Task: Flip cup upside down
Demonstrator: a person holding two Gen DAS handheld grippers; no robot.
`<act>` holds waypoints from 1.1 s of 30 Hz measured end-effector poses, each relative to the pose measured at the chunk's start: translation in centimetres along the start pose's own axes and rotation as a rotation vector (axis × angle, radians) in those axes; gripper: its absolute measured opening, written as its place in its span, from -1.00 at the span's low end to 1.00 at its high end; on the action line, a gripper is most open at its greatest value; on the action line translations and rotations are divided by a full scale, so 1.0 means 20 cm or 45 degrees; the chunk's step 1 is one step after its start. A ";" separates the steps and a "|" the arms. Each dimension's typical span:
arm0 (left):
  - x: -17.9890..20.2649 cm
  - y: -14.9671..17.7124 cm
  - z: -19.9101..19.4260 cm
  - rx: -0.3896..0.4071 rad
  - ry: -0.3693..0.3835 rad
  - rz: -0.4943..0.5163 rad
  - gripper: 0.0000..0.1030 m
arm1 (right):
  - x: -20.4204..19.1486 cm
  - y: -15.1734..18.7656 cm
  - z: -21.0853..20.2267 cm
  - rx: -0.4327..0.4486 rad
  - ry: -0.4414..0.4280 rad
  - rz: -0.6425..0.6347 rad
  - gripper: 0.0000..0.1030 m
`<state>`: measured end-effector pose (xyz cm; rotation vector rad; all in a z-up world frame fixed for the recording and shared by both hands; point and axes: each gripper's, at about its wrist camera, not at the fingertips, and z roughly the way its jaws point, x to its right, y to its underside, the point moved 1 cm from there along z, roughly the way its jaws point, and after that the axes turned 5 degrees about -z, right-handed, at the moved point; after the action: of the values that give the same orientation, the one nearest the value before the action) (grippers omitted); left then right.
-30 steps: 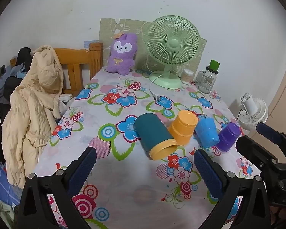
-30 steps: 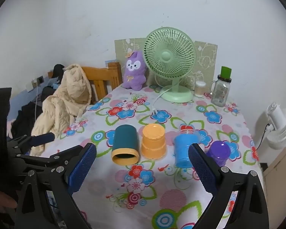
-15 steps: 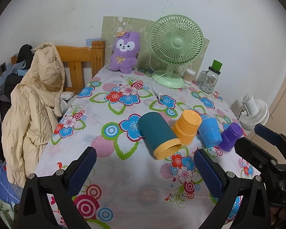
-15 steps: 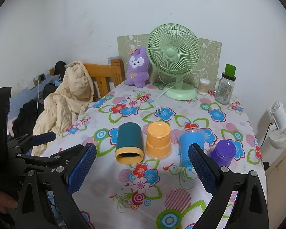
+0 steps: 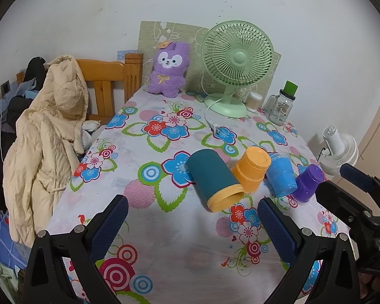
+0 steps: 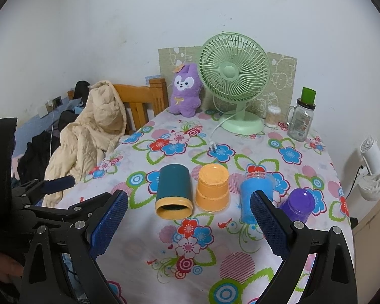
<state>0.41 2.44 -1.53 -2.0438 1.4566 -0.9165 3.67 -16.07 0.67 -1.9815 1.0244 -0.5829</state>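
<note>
Several cups stand in a row on the flowered tablecloth [image 6: 190, 250]. A teal cup with a yellow rim [image 6: 174, 194] is at the left; it also shows in the left wrist view [image 5: 213, 178]. Beside it stand an orange cup [image 6: 212, 187], a blue cup [image 6: 253, 195] and a purple cup [image 6: 297, 204], all with their bases up. The same orange [image 5: 252, 169], blue [image 5: 281, 175] and purple [image 5: 307, 183] cups show in the left wrist view. My left gripper [image 5: 190, 225] is open and empty, short of the cups. My right gripper [image 6: 188, 228] is open and empty, just in front of the row.
A green desk fan [image 6: 234, 81], a purple plush toy [image 6: 185, 91], a glass jar with a green lid [image 6: 301, 116] and a small container [image 6: 273, 116] stand at the back. A chair with a beige coat [image 5: 48, 136] is at the left. A white fan [image 6: 376, 167] is beyond the right edge.
Both grippers have drifted slightly nearer the table and cups; the views shifted a little. The cups have not moved and both grippers stay open.
</note>
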 end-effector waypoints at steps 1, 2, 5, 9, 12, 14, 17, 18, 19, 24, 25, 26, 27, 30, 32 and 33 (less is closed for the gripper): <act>0.00 0.00 0.00 -0.001 0.000 0.000 1.00 | 0.00 0.00 0.00 -0.003 -0.001 -0.001 0.91; 0.00 0.00 0.00 -0.001 0.000 0.000 1.00 | 0.00 0.00 0.01 -0.006 -0.003 -0.002 0.91; -0.02 0.00 0.00 -0.001 -0.001 -0.007 1.00 | 0.00 0.00 0.01 -0.015 -0.008 -0.004 0.91; -0.03 0.01 0.01 -0.008 -0.006 -0.017 1.00 | -0.02 0.00 0.03 -0.028 -0.009 -0.015 0.91; -0.05 0.01 0.01 -0.012 -0.007 -0.024 1.00 | -0.03 0.00 0.05 -0.035 -0.012 -0.020 0.91; -0.06 0.00 0.02 -0.018 -0.009 -0.030 1.00 | -0.04 0.00 0.06 -0.045 -0.016 -0.028 0.91; -0.08 0.00 0.04 -0.024 -0.010 -0.042 1.00 | -0.06 -0.01 0.09 -0.057 -0.020 -0.038 0.91; -0.09 0.00 0.04 -0.026 -0.011 -0.046 1.00 | -0.07 -0.01 0.10 -0.061 -0.021 -0.040 0.91; -0.10 0.00 0.05 -0.029 -0.012 -0.051 1.00 | -0.07 -0.01 0.11 -0.065 -0.022 -0.042 0.91; -0.15 0.00 0.08 -0.046 -0.022 -0.075 0.99 | -0.11 -0.03 0.19 -0.100 -0.035 -0.063 0.91; -0.16 0.00 0.09 -0.050 -0.025 -0.082 1.00 | -0.12 -0.03 0.21 -0.110 -0.037 -0.068 0.91; -0.17 0.00 0.10 -0.055 -0.028 -0.088 0.99 | -0.13 -0.04 0.23 -0.122 -0.039 -0.072 0.91; -0.19 -0.01 0.11 -0.062 -0.033 -0.095 1.00 | -0.13 -0.04 0.25 -0.132 -0.042 -0.075 0.91; -0.23 -0.01 0.15 -0.081 -0.045 -0.115 0.99 | -0.16 -0.06 0.33 -0.168 -0.052 -0.089 0.91; -0.26 -0.01 0.18 -0.095 -0.055 -0.127 0.99 | -0.17 -0.07 0.39 -0.195 -0.060 -0.094 0.91; -0.28 -0.02 0.19 -0.099 -0.061 -0.134 0.99 | -0.17 -0.07 0.42 -0.210 -0.064 -0.089 0.91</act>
<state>2.23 7.75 -5.23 -2.2022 1.3907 -0.8577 8.18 -9.00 -3.04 -2.1724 1.0035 -0.4970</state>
